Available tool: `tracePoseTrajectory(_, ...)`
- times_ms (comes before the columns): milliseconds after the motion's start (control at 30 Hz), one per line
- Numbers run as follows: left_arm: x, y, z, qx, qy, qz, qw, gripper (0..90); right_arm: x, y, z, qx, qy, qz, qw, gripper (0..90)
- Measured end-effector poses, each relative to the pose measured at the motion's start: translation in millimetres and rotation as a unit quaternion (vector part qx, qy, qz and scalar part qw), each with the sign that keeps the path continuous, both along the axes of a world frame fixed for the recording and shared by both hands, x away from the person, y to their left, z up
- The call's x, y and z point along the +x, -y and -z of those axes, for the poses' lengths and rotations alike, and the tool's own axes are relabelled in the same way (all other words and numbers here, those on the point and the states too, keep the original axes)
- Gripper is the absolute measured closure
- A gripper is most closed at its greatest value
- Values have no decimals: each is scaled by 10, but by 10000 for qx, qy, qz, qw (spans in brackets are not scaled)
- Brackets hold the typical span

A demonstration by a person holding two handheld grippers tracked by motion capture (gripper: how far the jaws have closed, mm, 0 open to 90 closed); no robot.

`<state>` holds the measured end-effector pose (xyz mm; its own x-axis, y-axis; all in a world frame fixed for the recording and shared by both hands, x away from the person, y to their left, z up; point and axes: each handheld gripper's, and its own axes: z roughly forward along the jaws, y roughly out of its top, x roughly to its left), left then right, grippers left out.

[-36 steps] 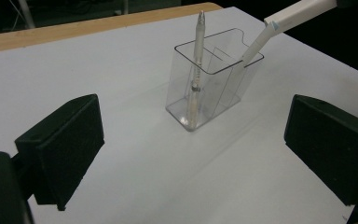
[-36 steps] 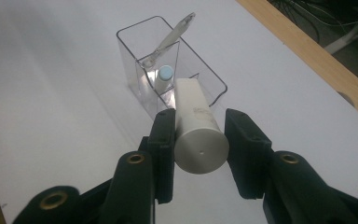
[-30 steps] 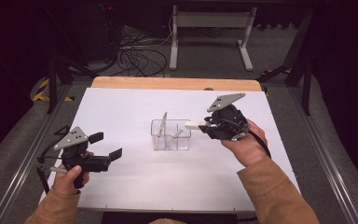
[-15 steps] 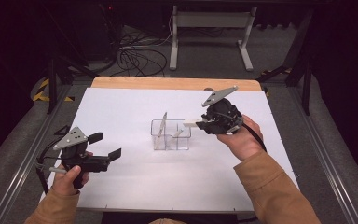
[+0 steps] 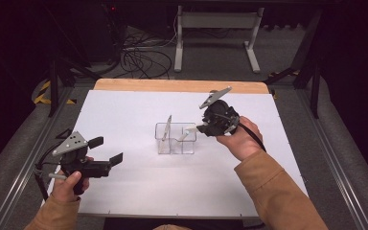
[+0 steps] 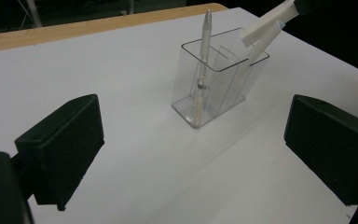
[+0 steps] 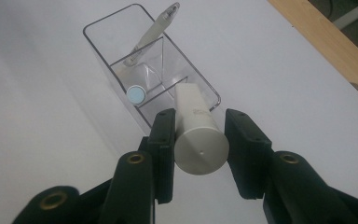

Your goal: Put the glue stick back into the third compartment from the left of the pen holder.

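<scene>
One clear plastic organiser box with inner dividers [image 5: 175, 139] stands at the middle of the high view, on the single white sheet covering the table [image 5: 139, 187]; in the right gripper view I count three compartments. Three long things are at the box; one slim silver pen [image 5: 166, 127] stands nearly upright in its left compartment; one white stick with a pale blue round end [image 7: 135, 94] leans in a middle compartment; one thick white cylindrical marker with a flat round cap [image 7: 196, 130] slants down into the right end of the box. The right gripper [image 5: 202, 128], right of centre in the high view, has its two black jaws on either side of that marker, pads touching it, gripping its upper end. The left gripper [image 5: 108, 151] sits at the lower left, well apart from the box; its two jaws stand wide, nothing between them.
</scene>
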<state>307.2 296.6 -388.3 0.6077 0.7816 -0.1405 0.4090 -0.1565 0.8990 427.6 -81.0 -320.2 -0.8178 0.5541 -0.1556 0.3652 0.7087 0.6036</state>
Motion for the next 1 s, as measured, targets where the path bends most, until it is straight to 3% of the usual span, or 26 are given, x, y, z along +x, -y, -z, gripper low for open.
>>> tracePoseTrajectory(300, -5, -7, 0, -11, 0, -24, 10000, 54, 55, -58, 57, -15, 18, -90, 10000, 644)
tracePoseTrajectory(333, -5, -10, -1, -24, 2, -22, 10000, 54, 57, -61, 64, -32, 43, -159, 9999, 613)
tracePoseTrajectory(400, -5, -16, -2, -21, 7, -26, 10000, 54, 54, -56, 69, -26, 289, -258, 9992, 450)
tracePoseTrajectory(533, -4, -22, 1, -36, 0, -40, 10000, 54, 50, -2, 53, 74, 444, -181, 9988, 340)
tracePoseTrajectory(800, 4, -22, 5, -25, -10, -45, 10000, 54, 25, 130, 48, 405, 522, -24, 9978, 205)
tracePoseTrajectory(1000, 7, -21, 16, -28, -21, -44, 10000, 54, -42, 207, -4, 747, 627, -39, 9952, 114)
